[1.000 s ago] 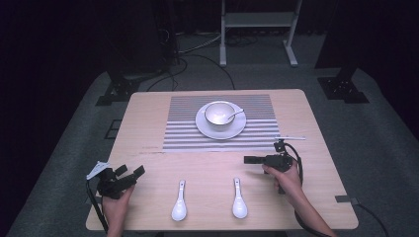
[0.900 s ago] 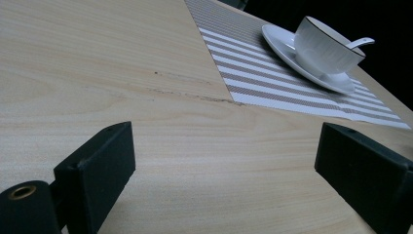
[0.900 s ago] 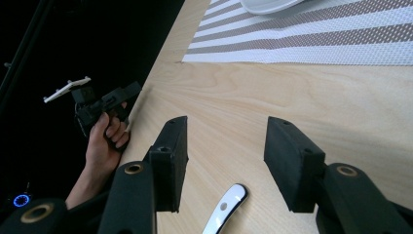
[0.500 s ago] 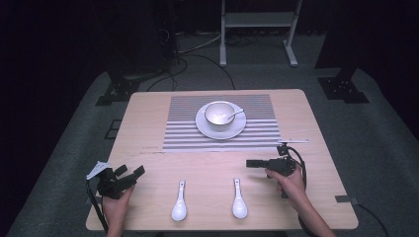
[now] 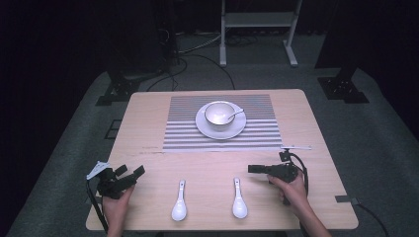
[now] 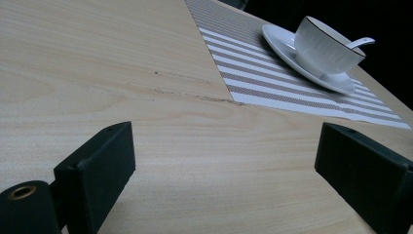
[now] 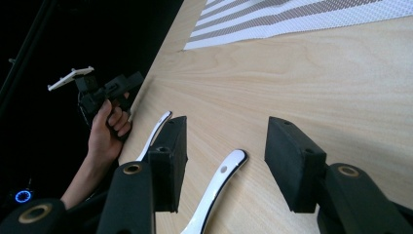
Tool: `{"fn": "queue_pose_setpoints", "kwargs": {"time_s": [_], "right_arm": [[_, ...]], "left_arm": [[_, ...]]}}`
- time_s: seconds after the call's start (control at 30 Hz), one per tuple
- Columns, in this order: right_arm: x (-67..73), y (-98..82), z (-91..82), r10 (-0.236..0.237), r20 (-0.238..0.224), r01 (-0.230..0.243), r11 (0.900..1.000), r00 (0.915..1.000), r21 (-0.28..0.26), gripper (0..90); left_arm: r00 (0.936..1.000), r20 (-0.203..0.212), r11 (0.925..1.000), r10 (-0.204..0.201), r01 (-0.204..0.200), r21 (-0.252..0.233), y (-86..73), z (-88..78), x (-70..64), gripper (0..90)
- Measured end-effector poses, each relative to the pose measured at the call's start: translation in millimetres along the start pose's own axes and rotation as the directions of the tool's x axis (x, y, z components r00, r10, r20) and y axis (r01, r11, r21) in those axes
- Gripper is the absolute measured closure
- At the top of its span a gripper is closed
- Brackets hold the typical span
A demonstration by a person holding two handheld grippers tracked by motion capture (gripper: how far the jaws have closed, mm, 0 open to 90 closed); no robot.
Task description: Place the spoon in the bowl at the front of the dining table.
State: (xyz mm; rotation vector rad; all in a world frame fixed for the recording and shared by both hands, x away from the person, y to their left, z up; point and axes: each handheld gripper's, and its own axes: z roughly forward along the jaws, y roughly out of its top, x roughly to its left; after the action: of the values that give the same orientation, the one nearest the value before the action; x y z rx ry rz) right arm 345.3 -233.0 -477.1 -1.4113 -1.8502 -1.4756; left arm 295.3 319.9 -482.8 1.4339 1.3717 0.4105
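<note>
Btwn open right tongs [image 7: 224, 153]: spoon [image 7: 214, 192] handle.

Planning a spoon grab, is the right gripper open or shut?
Open: in the right gripper view its jaws stand apart, the right gripper framing a white spoon handle.

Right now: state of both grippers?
Left gripper: open, empty, near the table's left edge.
Right gripper: open, empty, jaws either side of a white spoon's handle, not gripping it.
</note>
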Motion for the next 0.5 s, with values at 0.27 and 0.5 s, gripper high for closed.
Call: {"fn": "queue_pose_setpoints", "kwargs": {"time_s": [0.27, 0.5], "right_arm": [[4.1, -9.6, -2.7, -0.019, 0.006, 0.019, 1.0, 0.9998, -0.006, 48.9], [4.9, -19.8, -5.7, -0.027, 0.003, 0.027, 1.0, 0.9996, -0.015, 48.7]], "left_arm": [[1.0, -0.001, 1.0, -0.001, 0.001, -0.001, 0.0, -0.2, 0.1, 6.3], [1.0, 0.0, 1.0, -0.005, 0.005, -0.002, -0.1, -0.4, 0.5, 6.3]]}}
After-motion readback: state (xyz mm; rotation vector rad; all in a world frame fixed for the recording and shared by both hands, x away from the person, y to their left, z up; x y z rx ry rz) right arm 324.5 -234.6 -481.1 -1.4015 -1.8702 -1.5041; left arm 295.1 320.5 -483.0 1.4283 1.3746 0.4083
